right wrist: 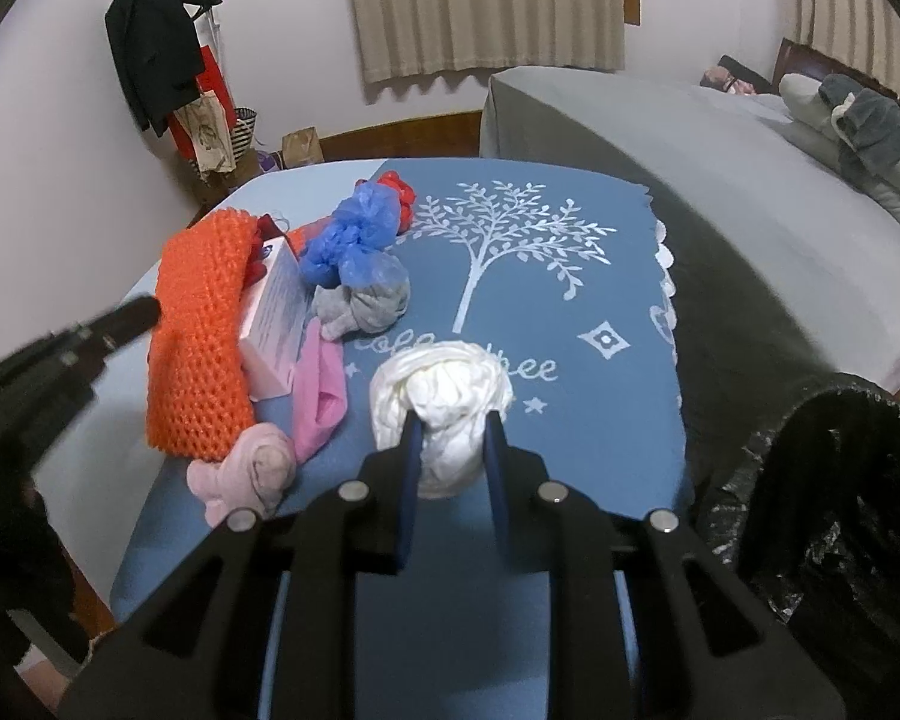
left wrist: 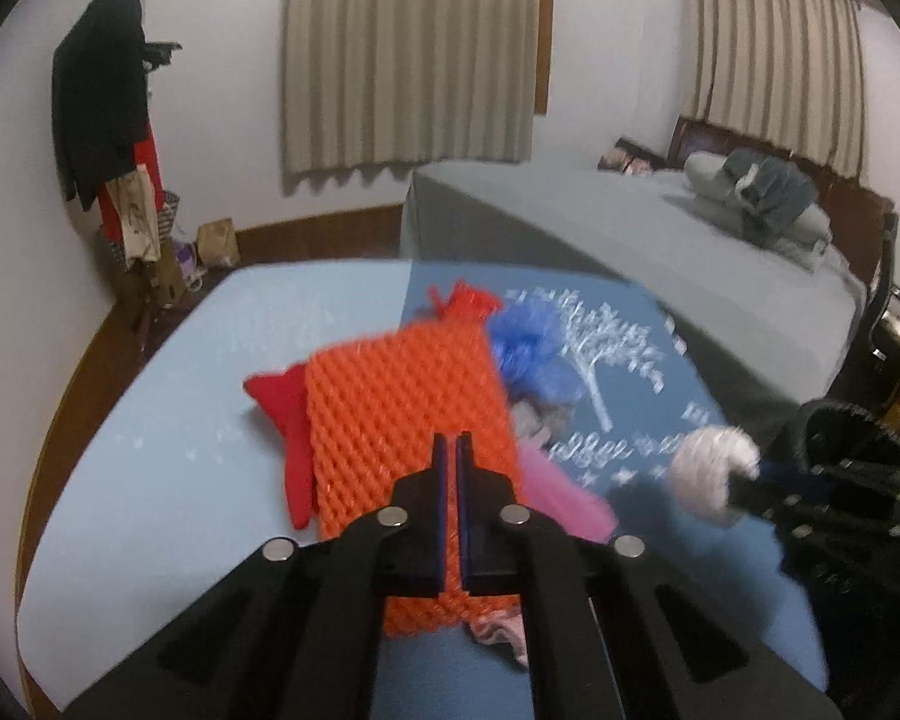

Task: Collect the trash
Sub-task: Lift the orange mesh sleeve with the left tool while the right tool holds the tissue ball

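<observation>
**Trash gathered from a blue cloth, both grippers busy**

Orange foam netting (left wrist: 402, 414) is seen directly beneath the left gripper (left wrist: 448, 450), whose jaws are pressed fully together; whether any mesh is pinched between them cannot be told. A white crumpled bag (right wrist: 444, 408) is clamped between the fingers of the right gripper (right wrist: 450, 438), above the blue tree-print cloth (right wrist: 570, 312). A blue plastic bag (right wrist: 348, 234), a grey wad (right wrist: 366, 303), a pink strip (right wrist: 318, 396), a pale pink wad (right wrist: 252, 468) and a small white box (right wrist: 276, 324) are left lying on the cloth beside the netting. A black-lined bin (right wrist: 810, 480) is seen at the right edge, near the bed (right wrist: 690, 138).
</observation>
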`<state>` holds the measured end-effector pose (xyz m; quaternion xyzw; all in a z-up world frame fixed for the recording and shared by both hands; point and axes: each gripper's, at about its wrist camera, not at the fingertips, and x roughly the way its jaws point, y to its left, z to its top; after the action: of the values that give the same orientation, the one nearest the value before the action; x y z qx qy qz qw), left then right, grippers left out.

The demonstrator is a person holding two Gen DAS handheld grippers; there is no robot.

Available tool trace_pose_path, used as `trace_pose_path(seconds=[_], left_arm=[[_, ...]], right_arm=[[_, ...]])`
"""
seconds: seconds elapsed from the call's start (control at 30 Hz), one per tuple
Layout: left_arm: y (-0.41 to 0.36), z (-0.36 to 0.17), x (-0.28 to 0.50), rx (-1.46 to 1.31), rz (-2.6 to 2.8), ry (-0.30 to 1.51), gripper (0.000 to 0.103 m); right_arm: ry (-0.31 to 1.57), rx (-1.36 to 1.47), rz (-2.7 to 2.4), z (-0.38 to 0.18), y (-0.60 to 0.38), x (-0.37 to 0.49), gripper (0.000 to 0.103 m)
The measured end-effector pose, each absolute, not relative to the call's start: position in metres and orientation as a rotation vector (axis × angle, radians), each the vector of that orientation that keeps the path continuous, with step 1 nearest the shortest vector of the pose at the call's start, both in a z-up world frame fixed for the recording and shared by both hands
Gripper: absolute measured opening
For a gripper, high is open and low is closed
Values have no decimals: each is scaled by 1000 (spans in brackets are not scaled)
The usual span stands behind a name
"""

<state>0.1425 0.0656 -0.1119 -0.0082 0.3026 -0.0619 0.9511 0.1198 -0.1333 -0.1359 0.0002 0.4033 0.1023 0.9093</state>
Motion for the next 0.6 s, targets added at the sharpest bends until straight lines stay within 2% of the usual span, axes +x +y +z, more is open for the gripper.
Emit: trace_pose_path(seconds=[0.17, 0.2, 0.23, 0.3, 0.4, 0.53, 0.57, 0.6], left_arm=[[65, -105, 142, -10, -85, 611, 4], [67, -109, 144, -7, -61, 626, 8], [69, -112, 147, -6, -46, 642, 14], [76, -121, 150, -15, -15, 669, 49], [85, -135, 156, -33, -3, 717, 59], [88, -153, 165, -81, -62, 773, 59], [88, -156, 166, -92, -84, 777, 54], [87, -158, 167, -93, -100, 783, 32]], right_arm=[[830, 12, 203, -135, -139, 117, 20], [833, 14, 203, -136, -140, 117, 20], [838, 16, 204, -138, -140, 117, 20], [840, 14, 207, -139, -138, 115, 20], [843, 6, 212, -141, -135, 115, 20], [852, 5, 209, -143, -133, 115, 20], [852, 5, 207, -143, -133, 115, 20], [853, 3, 204, -143, -133, 115, 20]])
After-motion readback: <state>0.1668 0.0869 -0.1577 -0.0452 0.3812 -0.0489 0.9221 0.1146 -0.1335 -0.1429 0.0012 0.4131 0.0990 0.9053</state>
